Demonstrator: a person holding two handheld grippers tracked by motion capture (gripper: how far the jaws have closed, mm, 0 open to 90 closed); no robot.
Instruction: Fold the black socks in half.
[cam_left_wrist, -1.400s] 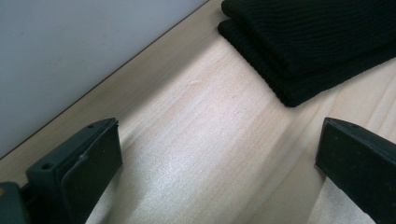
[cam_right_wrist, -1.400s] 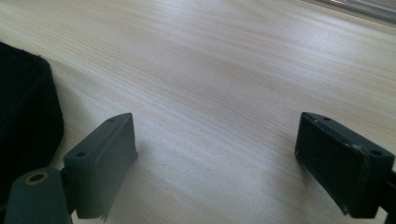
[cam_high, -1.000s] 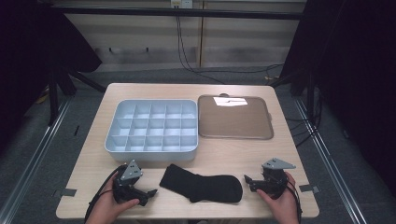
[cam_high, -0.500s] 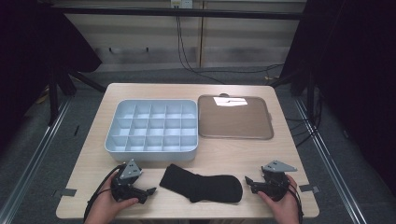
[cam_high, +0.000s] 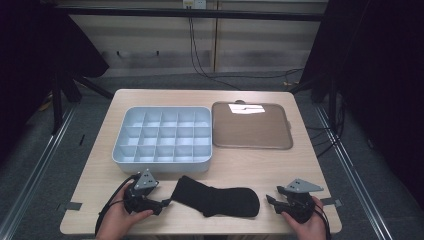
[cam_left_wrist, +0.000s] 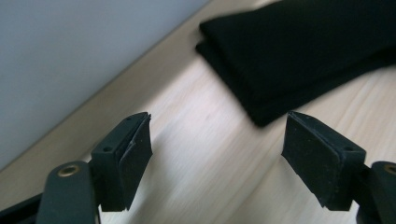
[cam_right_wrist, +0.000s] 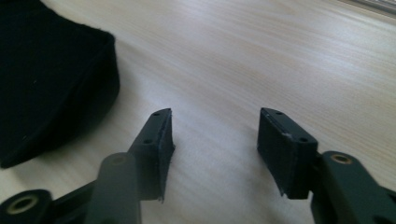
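Black sock (cam_high: 217, 200) flat on the pale wood table (cam_high: 260, 165), between both grippers.
Left gripper (cam_high: 165, 203) and right gripper (cam_high: 270, 198): jaws just narrowing, nothing between them, bare grain beneath.

A light wooden table (cam_high: 320, 170) on grey floor (cam_high: 50, 165), pale wall behind, possibly black curtains (cam_high: 380, 75) flanking

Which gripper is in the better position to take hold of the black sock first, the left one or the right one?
Probably the left. The left gripper sits right at the cuff end of the black sock, jaws open towards it. The right gripper is apart from the toe end, with bare table between.
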